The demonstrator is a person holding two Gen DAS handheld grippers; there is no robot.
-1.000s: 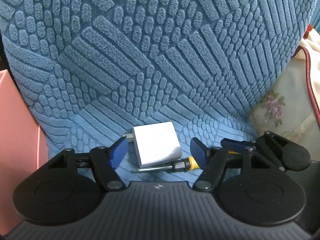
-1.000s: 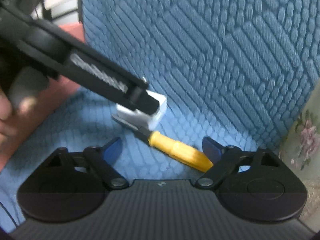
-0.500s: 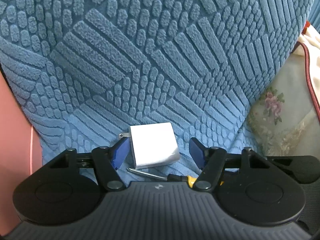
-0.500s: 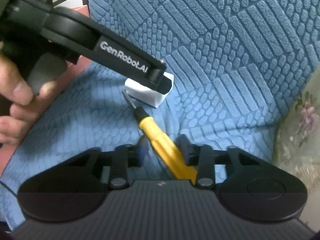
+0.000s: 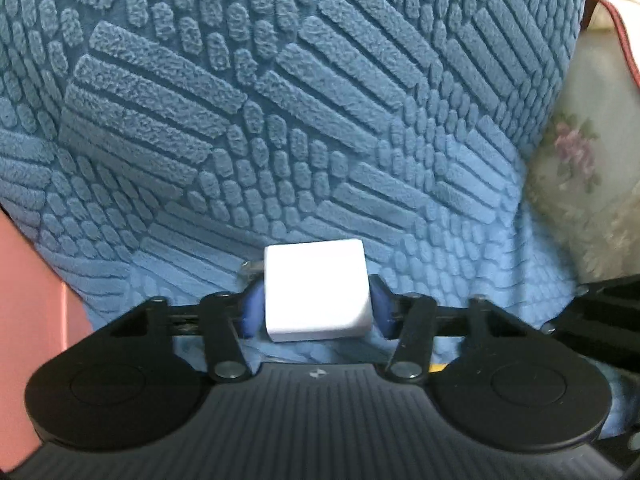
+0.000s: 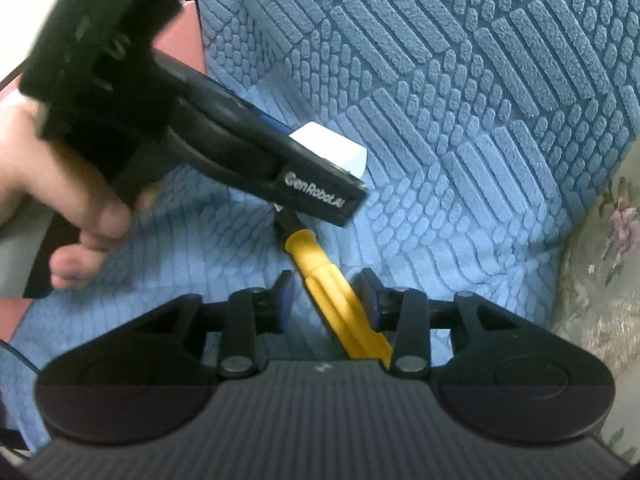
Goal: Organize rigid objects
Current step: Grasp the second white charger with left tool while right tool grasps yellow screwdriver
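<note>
Charger block (image 5: 316, 290), a white cube, sits between the blue pads (image 5: 251, 307) of our left claw (image 5: 316, 308), resting on the blue textured cover (image 5: 280, 120) that drapes the seat; the jaws are closing, and both pads look flush against its sides, though blur keeps us from being sure how firmly they press. A metal prong (image 5: 248, 267) pokes out of the charger's left side. Just in front of the charger lies the yellow-handled screwdriver (image 6: 332, 280), its dark shaft end hidden under our left claw's finger in the right wrist view. Our right claw (image 6: 326, 306) straddles the handle, and its jaws are opening: the right pad seems to touch the handle while the left pad stands clear of it. We see no box or bin with anything in it; left of the charger there is only a pink surface (image 5: 28, 320), and we cannot tell what it is. Behind the charger the cover rises steeply as a backrest, closing off that side. To the charger's right the cover ends against a pale floral cloth (image 5: 580, 168) with a dark red trim. Our left hand (image 6: 60, 184) and its claw body cross above the screwdriver's tip, crowding the space between the two claws.
</note>
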